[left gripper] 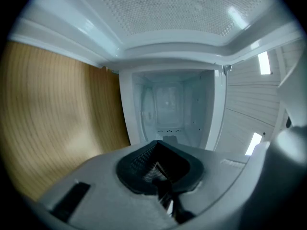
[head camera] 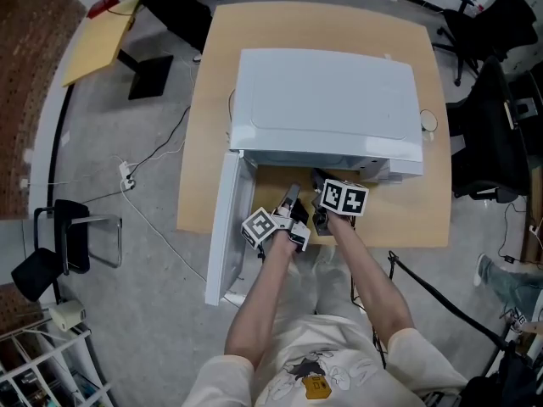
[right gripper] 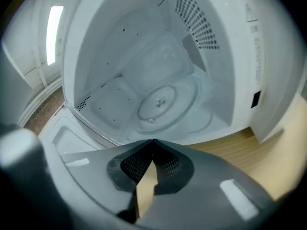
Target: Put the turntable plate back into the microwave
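Observation:
The white microwave [head camera: 327, 100] stands on a wooden table [head camera: 212, 125] with its door [head camera: 226, 227] swung open to the left. In the right gripper view the clear glass turntable plate [right gripper: 168, 102] lies flat on the floor of the cavity [right gripper: 144, 66]. My right gripper [right gripper: 152, 142] hovers just outside the opening, tilted down toward the plate; it is shut and holds nothing. My left gripper [left gripper: 157, 143] points level into the cavity [left gripper: 170, 111], its tips together and empty. In the head view both grippers, left [head camera: 291, 197] and right [head camera: 319, 181], sit side by side at the microwave's mouth.
The open door [left gripper: 158, 13] stands close beside the left gripper. The microwave's control panel side [right gripper: 249, 56] is right of the opening. A strip of table [right gripper: 268, 162] shows in front. Chairs [head camera: 492, 142], cables and a stool [head camera: 64, 244] surround the table.

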Demonstrator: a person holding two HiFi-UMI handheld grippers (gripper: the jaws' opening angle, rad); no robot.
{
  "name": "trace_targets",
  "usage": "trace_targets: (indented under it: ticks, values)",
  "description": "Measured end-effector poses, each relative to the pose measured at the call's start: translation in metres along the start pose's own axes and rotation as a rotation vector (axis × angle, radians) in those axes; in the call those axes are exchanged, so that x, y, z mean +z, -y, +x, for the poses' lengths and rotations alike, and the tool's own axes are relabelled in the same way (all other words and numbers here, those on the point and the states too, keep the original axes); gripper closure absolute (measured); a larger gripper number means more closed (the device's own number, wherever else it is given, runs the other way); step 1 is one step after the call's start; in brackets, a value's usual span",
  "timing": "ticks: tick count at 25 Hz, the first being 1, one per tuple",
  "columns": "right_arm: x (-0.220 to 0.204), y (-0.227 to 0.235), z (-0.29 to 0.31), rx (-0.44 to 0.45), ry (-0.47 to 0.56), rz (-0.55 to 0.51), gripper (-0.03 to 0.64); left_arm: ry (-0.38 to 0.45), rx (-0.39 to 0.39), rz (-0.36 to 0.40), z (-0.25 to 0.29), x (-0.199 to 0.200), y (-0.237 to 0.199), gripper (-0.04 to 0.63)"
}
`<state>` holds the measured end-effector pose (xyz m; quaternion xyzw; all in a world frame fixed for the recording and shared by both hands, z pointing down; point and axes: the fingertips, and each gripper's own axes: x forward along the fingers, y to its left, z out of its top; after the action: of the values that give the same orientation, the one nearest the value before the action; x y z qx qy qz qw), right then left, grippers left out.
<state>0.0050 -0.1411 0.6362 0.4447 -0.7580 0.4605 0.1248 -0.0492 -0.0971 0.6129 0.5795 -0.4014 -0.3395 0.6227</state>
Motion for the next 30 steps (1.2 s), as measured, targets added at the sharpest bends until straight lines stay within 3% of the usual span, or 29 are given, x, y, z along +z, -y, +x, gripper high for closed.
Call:
trace_targets:
  ticks: [3,5,8,15,18,22,30]
  values:
    - [-0.003,-0.004,-0.022,0.032,0.043,0.02,0.609,-0.04,0.028,0.084,-0.003,-0.005,0.006,0.597]
    - [-0.004,-0.009,-0.039,0.035,0.064,0.009,0.609,-0.067,0.056,0.184,-0.006,-0.009,0.013,0.597]
    - [0.0,-0.017,-0.066,0.019,0.094,-0.04,0.609,-0.117,0.095,0.388,-0.009,-0.017,0.03,0.597]
    - [0.006,-0.034,-0.11,-0.017,0.159,-0.204,0.609,-0.248,0.212,0.954,-0.032,-0.049,0.067,0.597]
    - [-0.004,-0.033,-0.116,-0.049,0.156,-0.258,0.609,-0.241,0.261,1.115,-0.04,-0.056,0.075,0.595]
    - [-0.022,-0.032,-0.121,-0.074,0.159,-0.245,0.609,-0.26,0.301,1.207,-0.046,-0.056,0.072,0.595]
    - [-0.038,-0.035,-0.12,-0.083,0.149,-0.265,0.609,-0.285,0.308,1.209,-0.06,-0.049,0.061,0.595]
